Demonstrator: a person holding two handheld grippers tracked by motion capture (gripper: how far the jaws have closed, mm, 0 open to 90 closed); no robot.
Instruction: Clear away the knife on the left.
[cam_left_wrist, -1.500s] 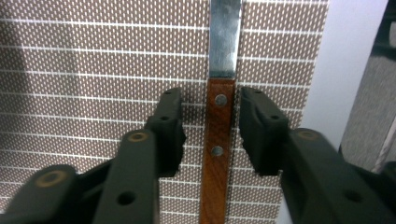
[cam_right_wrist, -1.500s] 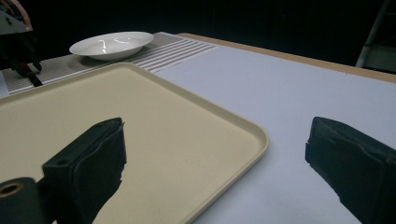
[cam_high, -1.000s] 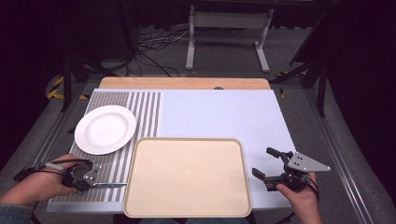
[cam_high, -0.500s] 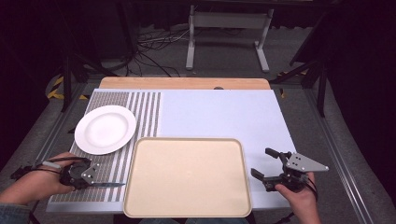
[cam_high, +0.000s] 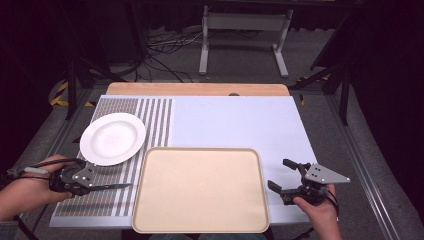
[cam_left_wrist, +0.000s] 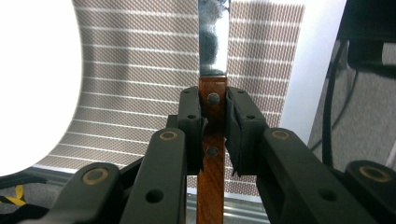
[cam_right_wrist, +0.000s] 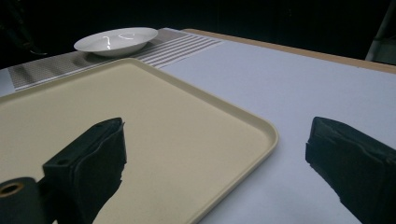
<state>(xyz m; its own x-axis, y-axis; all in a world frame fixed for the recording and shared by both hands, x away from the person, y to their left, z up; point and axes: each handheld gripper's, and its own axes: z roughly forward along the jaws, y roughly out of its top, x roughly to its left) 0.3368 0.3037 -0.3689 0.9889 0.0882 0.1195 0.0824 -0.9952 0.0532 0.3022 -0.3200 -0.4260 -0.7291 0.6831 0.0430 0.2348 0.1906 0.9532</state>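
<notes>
Two grippers, left gripper (cam_left_wrist: 214, 123) clamping knife (cam_left_wrist: 213, 60), tip cut off, right gripper (cam_high: 290, 176) fingers apart beside tray (cam_high: 200, 190).

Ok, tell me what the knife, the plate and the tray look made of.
Knife: steel-looking blade with mirror reflections; reddish wooden handle, grain and rivets showing. Plate: glossy white, probably ceramic, judging by the sharp highlights. Tray: matte beige, likely plastic, with a moulded raised rim.

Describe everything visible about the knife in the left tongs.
The knife has a reddish-brown wooden handle with metal rivets and a flat, shiny steel blade. The left tongs are shut on the handle just behind the blade. It lies roughly level over the striped placemat, tip toward the beige tray, beside the white plate. Whether it touches the mat is unclear.
</notes>
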